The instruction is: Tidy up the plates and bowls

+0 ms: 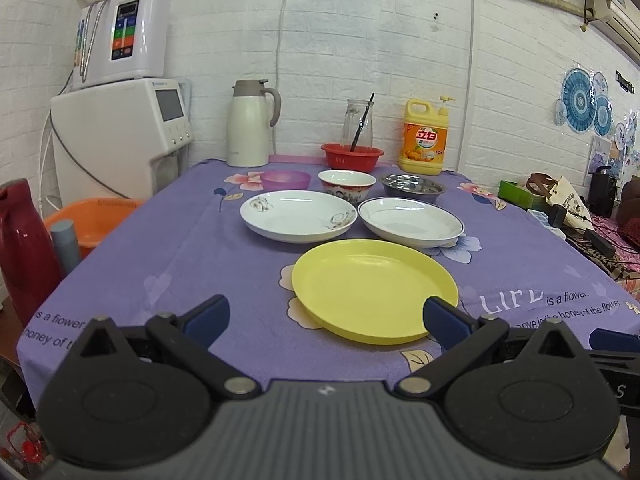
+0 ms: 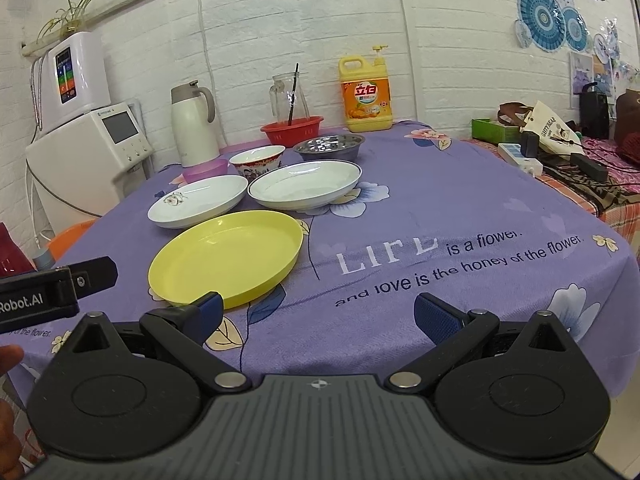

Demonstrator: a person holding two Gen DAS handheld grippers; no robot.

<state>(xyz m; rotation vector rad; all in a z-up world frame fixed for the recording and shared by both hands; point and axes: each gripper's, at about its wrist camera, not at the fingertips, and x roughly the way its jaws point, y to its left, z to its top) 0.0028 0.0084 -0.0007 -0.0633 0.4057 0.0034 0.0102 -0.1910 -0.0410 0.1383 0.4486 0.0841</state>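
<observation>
Both tongs wide open and empty over the near edge of the table (image 1: 168, 248).

Left tongs (image 1: 326, 318) face the yellow plate (image 1: 374, 290); right tongs (image 2: 318, 314) hang to its 4 o'clock. Two white plates (image 1: 298, 216) (image 1: 410, 222) lie at its 12 o'clock, three bowls (image 1: 347, 185) behind them.

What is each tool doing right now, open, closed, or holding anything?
Left tool: open, holding nothing, above the yellow plate.
Right tool: open, holding nothing.
</observation>
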